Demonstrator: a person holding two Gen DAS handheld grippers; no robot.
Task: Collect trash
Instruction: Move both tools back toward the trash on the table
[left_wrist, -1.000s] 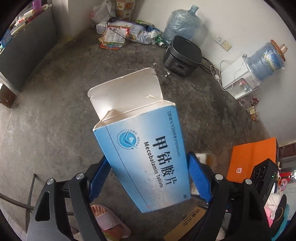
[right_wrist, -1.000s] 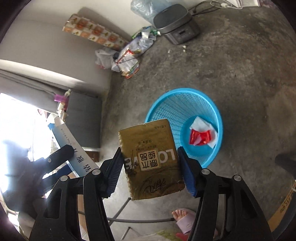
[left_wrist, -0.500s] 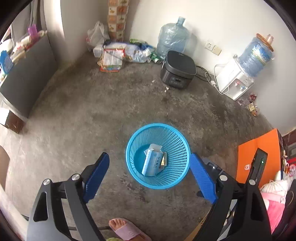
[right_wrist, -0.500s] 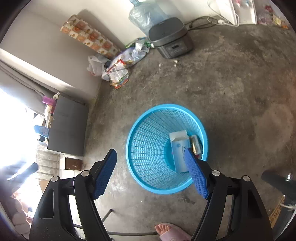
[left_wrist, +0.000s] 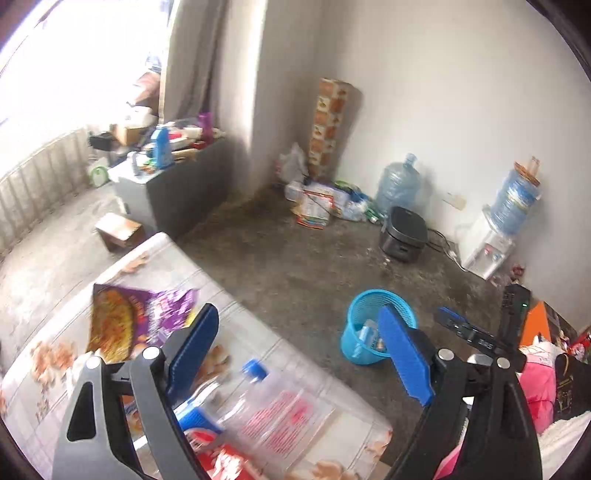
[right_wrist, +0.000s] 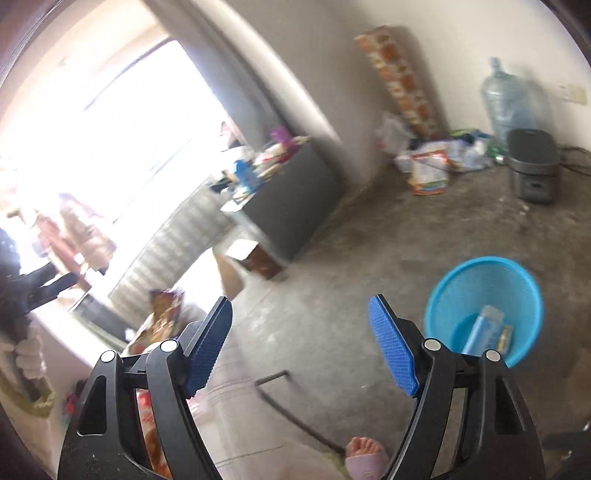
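A blue mesh trash basket (left_wrist: 373, 295) stands on the concrete floor; it also shows in the right wrist view (right_wrist: 454, 280), with a light blue medicine box (right_wrist: 484, 328) and a gold packet (right_wrist: 504, 338) inside. My left gripper (left_wrist: 299, 350) is open and empty above a table (left_wrist: 314, 369) that holds a purple snack bag (left_wrist: 140, 314), a clear plastic bottle with a blue cap (left_wrist: 255, 402) and a red wrapper (left_wrist: 225, 461). My right gripper (right_wrist: 301, 343) is open and empty, left of the basket. The purple bag shows blurred in the right wrist view (right_wrist: 162, 306).
A black cooker (left_wrist: 404, 236), water jugs (left_wrist: 399, 184), a water dispenser (left_wrist: 487, 251) and a pile of bags (left_wrist: 321, 203) line the far wall. A grey cabinet (left_wrist: 177, 188) with clutter and a small cardboard box (left_wrist: 122, 230) stand left. My foot (right_wrist: 365, 458) is near.
Both grippers let the medicine box and the gold packet drop into the basket a second ago. Since then both have swung up and left, away from the basket toward the table.
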